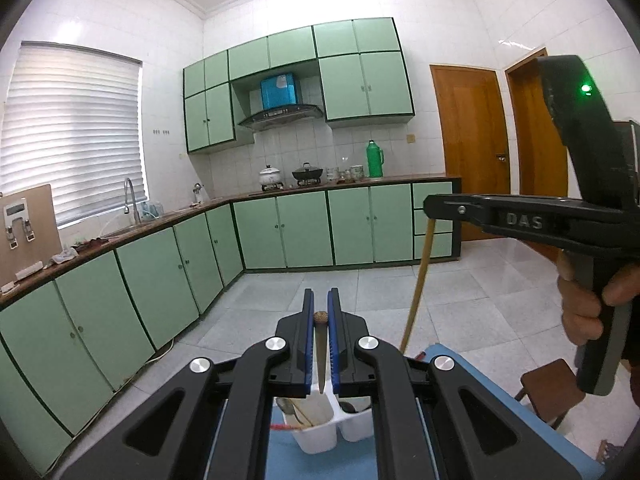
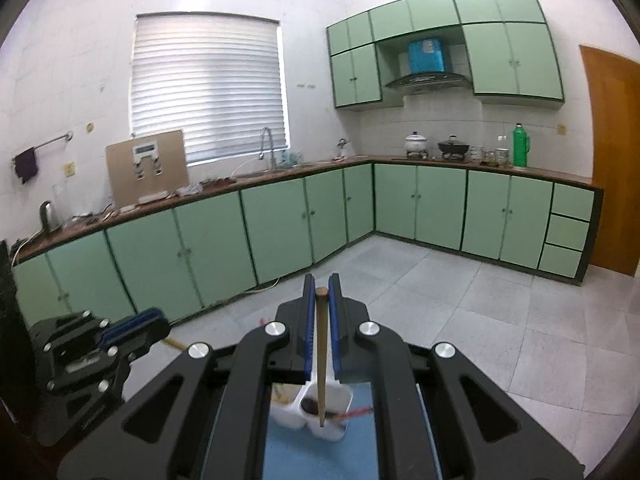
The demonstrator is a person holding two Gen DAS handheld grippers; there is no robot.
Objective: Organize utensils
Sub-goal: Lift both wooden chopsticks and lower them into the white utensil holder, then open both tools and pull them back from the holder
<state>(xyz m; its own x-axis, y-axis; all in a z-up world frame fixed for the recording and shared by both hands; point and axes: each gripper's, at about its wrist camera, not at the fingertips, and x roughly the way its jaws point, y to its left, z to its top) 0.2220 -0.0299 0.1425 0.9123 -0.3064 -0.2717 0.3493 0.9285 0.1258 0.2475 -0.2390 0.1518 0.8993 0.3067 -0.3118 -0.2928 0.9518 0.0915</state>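
Left claw (image 1: 321,312) clamped on knife (image 1: 320,356), tip down | right claw (image 2: 321,300) clamped on chopstick (image 2: 321,356), hanging upright | white caddy (image 1: 320,428) directly beneath both, on blue bench (image 1: 288,460)

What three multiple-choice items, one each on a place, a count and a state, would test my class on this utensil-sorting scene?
1. Where does the white utensil holder stand?
A. on the blue surface below the grippers
B. on the kitchen counter
C. in the sink

2. How many compartments of the holder show?
A. one
B. two
C. four

3. How do the jaws of the right gripper stand?
A. wide open and empty
B. shut on a chopstick
C. shut on a cup

Answers:
1 A, the holder rests on the blue surface in both wrist views.
2 B, a divider splits it into two wells.
3 B, the wooden stick runs between the blue pads and hangs over the holder.
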